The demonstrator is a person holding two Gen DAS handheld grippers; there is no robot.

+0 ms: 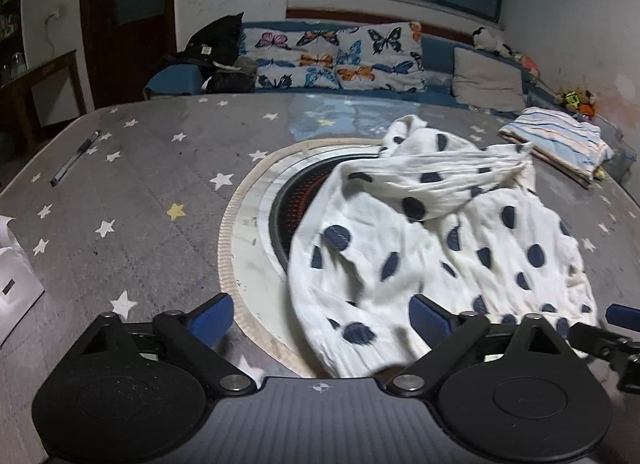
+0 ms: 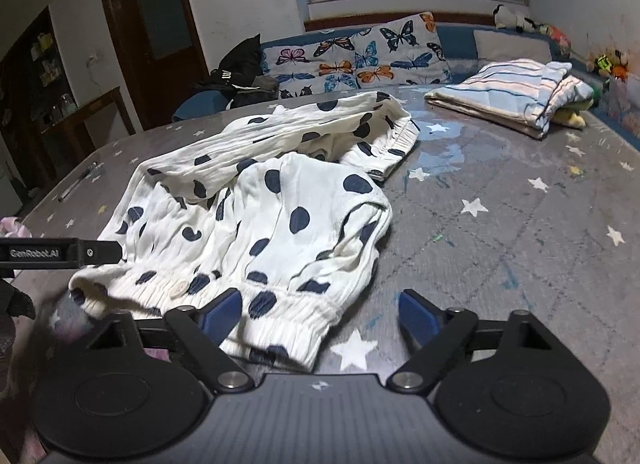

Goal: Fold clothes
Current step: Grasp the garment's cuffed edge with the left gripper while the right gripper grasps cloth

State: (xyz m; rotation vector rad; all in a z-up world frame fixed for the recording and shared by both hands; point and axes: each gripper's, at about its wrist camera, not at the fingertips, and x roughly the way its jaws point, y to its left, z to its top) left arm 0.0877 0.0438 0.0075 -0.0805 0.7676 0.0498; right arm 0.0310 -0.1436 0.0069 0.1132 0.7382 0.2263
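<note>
The left claw [image 1: 322, 316] and right claw [image 2: 320, 314] both gape wide, gripping nothing, at the near hem of the polka-dot garment [image 2: 256, 219] lying rumpled on the star-patterned surface [image 2: 500, 232]. Farther back rests a folded striped garment [image 2: 516, 93].

The polka-dot garment [image 2: 256, 219] is showing as thin, crinkled white cloth with a matt, wrinkly surface and gathered, ribbed hems. The table cover [image 2: 500, 232] is looking smooth and slightly glossy, like clear plastic lying over grey star-printed fabric, and it is catching pale reflections. The folded striped cloth [image 2: 516, 95] is appearing soft and matt. The left gripper [image 1: 322, 314] and the right gripper [image 2: 320, 310] are presenting matt black plastic bodies with fine ribbing, shiny metal pivot pins and smooth blue pads [image 2: 416, 314]. The door [image 2: 156, 35] is showing dark polished wood.
</note>
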